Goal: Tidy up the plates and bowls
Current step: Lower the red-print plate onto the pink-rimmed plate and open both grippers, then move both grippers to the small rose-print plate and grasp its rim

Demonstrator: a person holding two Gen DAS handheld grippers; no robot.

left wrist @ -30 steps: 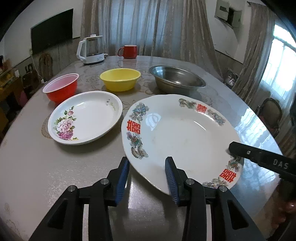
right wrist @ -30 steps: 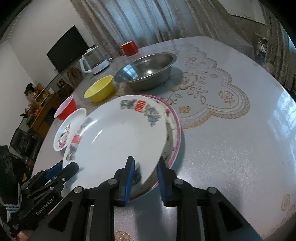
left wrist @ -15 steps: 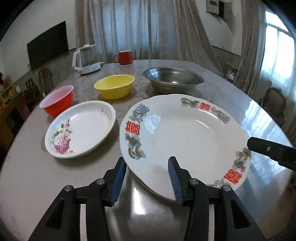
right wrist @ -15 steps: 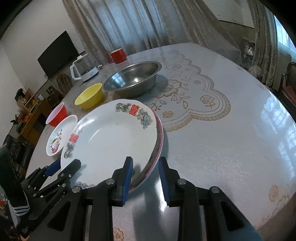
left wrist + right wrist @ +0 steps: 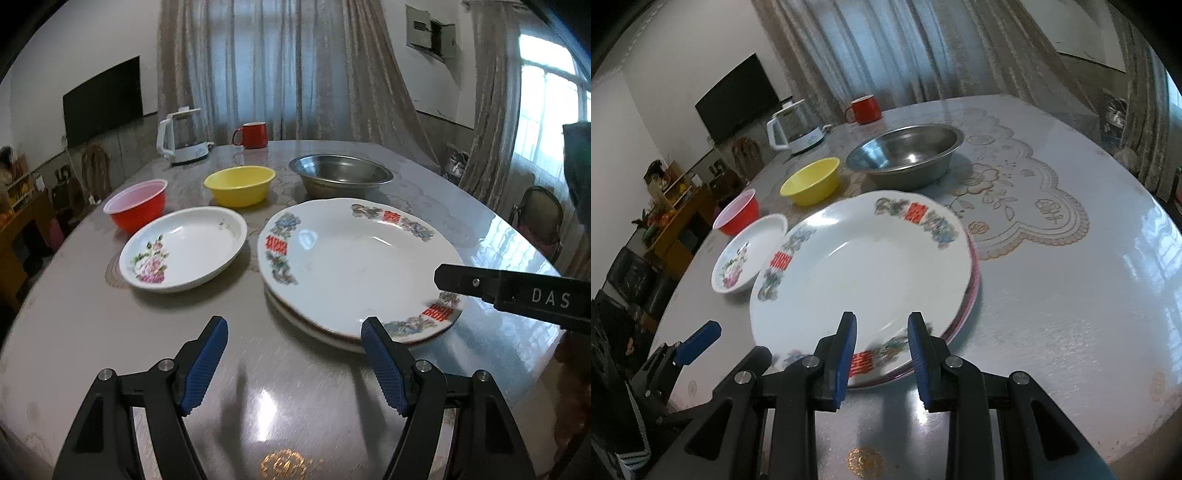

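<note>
A large white plate with red characters (image 5: 351, 258) (image 5: 868, 266) lies flat on top of a pink-rimmed plate (image 5: 973, 284) (image 5: 295, 314). My left gripper (image 5: 293, 323) hovers just short of the stack's near rim. Its jaws are opening, nothing is between them, and its right finger is close to the rim. My right gripper (image 5: 882, 319) stands narrowly open over the near rim, and its pads are clear of the plate. A smaller flowered plate (image 5: 184, 247) (image 5: 746, 258) lies to the left. Behind stand a red bowl (image 5: 136, 206), a yellow bowl (image 5: 240, 184) and a steel bowl (image 5: 340, 175).
A white kettle (image 5: 183, 136) and a red mug (image 5: 253, 134) stand at the far end of the round table (image 5: 92, 314). The right gripper's black arm (image 5: 517, 291) reaches in over the stack's right rim. Chairs and a cabinet surround the table.
The large plate has come down from a tilt to lie flat on the pink-rimmed plate. My left jaws have spread wide and drawn back from its rim. My right jaws have loosened slightly.
</note>
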